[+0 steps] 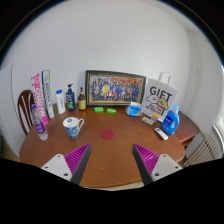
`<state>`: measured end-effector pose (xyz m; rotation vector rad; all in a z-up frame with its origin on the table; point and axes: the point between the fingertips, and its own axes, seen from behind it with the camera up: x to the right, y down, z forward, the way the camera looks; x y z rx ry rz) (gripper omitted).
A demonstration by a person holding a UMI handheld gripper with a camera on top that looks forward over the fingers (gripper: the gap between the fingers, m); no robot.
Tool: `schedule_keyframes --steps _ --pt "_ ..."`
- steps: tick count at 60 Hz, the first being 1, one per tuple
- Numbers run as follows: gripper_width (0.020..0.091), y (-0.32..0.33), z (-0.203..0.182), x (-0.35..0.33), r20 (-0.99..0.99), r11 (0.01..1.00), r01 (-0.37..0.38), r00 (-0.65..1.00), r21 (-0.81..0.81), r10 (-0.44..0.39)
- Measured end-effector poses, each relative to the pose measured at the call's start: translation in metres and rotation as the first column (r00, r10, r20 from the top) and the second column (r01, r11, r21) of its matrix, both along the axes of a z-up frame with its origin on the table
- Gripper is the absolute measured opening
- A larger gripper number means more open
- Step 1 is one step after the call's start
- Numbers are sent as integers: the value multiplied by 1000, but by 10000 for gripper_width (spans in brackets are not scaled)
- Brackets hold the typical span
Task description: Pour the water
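Mug (pixel 73 126), white with a blue pattern, stands on the round wooden surface (pixel 110 152) well beyond the tool (pixel 109 160), whose fingers are spread apart and hold nothing. Behind it, a white bag (pixel 159 99) reads "GIFT", beside a framed group photo (pixel 114 89).

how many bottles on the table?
3, grouped left of the framed photo: a white bottle, a dark blue bottle and a brown bottle. Others may be hidden. The gripper is open, holding nothing.

upright mug (pixel 73 126) (left on table)
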<state>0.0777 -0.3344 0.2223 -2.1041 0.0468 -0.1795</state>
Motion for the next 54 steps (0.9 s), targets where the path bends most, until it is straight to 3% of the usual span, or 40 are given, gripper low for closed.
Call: schedule_keyframes --steps 14,36,44,54 --pt "852 3 -23 -62 -26 997 -72 997 -35 72" --pt "855 58 -65 -294 -110 951 -307 945 34 309" --pt "857 112 -80 -361 -120 940 -328 933 100 338" --pt "832 180 -113 -404 -141 948 -281 943 150 302"
